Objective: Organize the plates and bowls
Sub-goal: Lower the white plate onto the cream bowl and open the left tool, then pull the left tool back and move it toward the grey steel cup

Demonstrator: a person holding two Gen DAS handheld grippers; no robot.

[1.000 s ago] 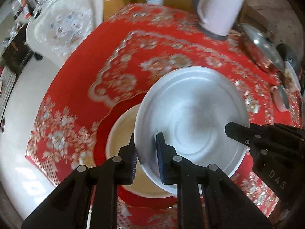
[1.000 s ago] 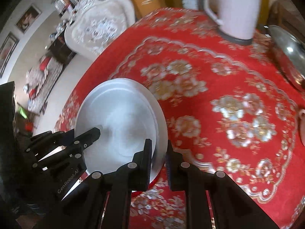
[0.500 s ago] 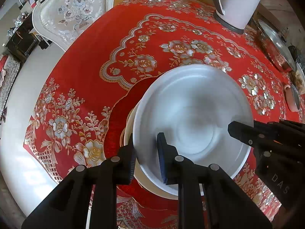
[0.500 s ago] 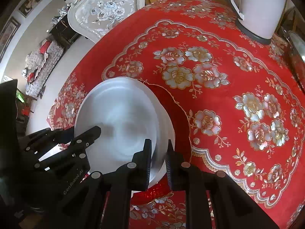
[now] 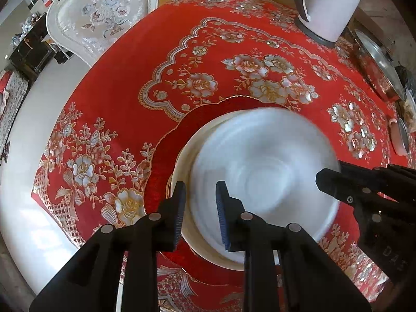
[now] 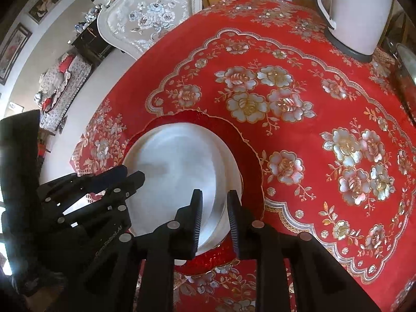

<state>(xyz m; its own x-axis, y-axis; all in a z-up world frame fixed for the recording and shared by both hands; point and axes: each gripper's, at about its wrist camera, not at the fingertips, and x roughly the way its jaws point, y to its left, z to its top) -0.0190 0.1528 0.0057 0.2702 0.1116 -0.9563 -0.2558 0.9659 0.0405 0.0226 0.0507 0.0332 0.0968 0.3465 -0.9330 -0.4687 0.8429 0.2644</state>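
Note:
A white plate (image 5: 260,171) (image 6: 176,171), blurred by motion, lies on a cream plate (image 5: 180,165) (image 6: 235,182). Both rest on a red plate with a gold scalloped rim (image 5: 163,171) (image 6: 251,161) on the red flowered tablecloth. My left gripper (image 5: 200,208) straddles the white plate's near-left rim, its jaws slightly apart from it. My right gripper (image 6: 214,221) straddles the opposite rim, open too. Each gripper shows in the other's view: the right gripper (image 5: 329,179) at the plate's right edge, the left gripper (image 6: 130,176) at its left edge.
A white kettle (image 5: 327,2) (image 6: 356,13) stands at the table's far right. A pan with a glass lid (image 5: 377,62) and a small cup (image 5: 399,140) sit along the right edge. An ornate white chair (image 5: 101,18) (image 6: 150,18) stands beyond the far-left table edge.
The white plate came down from a tilted hold onto the cream plate. Both grippers' jaws have widened off its rim, and both views have lowered toward the stack.

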